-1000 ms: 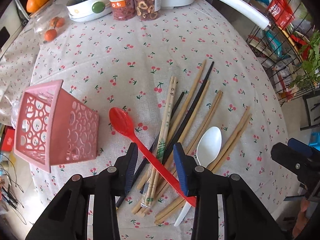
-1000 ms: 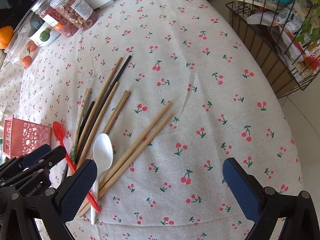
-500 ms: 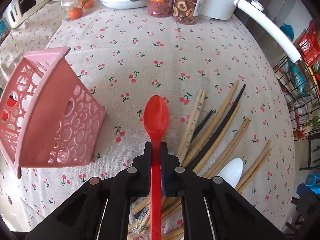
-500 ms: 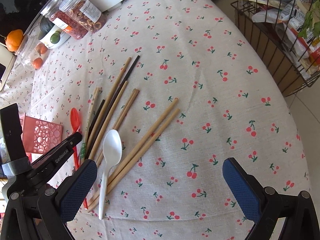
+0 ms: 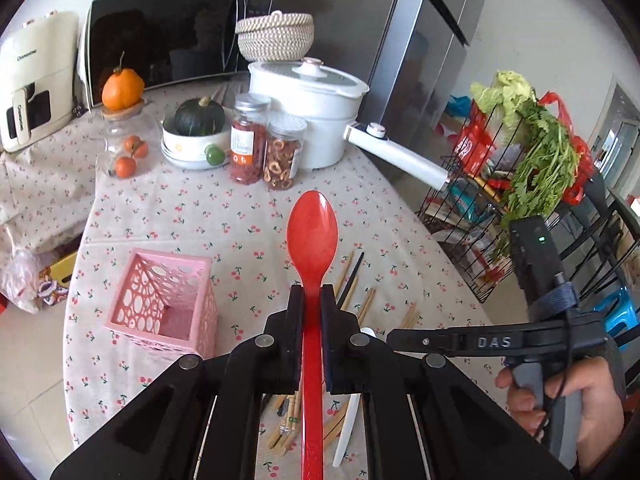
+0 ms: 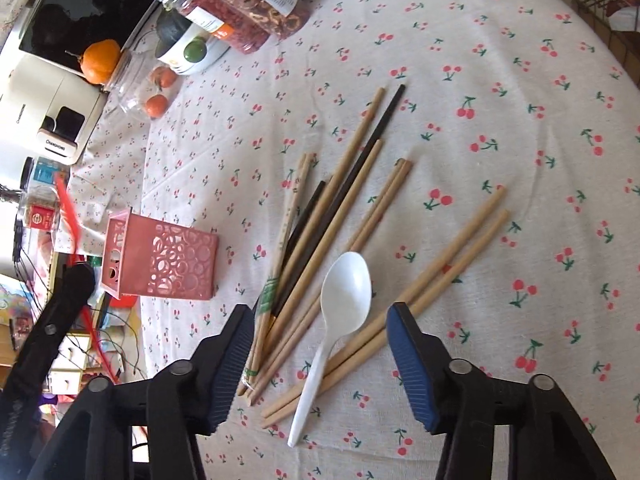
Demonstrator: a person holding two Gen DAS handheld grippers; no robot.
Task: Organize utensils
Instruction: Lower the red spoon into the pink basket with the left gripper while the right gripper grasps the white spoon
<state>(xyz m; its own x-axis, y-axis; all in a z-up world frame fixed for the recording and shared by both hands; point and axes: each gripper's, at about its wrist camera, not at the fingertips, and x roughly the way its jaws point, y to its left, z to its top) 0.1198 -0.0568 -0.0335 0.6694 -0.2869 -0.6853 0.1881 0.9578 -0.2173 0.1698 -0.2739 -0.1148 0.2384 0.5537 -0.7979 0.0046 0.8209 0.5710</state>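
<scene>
My left gripper (image 5: 312, 292) is shut on the handle of a red plastic spoon (image 5: 313, 232) and holds it in the air, bowl pointing away, above the cherry-print tablecloth. A pink perforated basket (image 5: 164, 304) stands upright to its lower left. My right gripper (image 6: 320, 320) hovers low over a white plastic spoon (image 6: 346, 288), its jaws closing. The spoon and some chopstick ends lie between the blue pads, which do not touch them. Several wooden and black chopsticks (image 6: 336, 208) fan out on the cloth around the spoon. The pink basket (image 6: 160, 260) is at the left.
Two jars (image 5: 264, 152), a bowl with a dark squash (image 5: 196, 132) and a white pot (image 5: 308, 92) with a long handle line the table's far side. A wire rack with greens (image 5: 532, 168) stands off the right edge. A person's hand (image 5: 560, 396) grips the right tool.
The left gripper closed on the red spoon and lifted it off the chopstick pile, tilting upward. The right gripper's jaws narrowed from wide open and moved in over the white spoon.
</scene>
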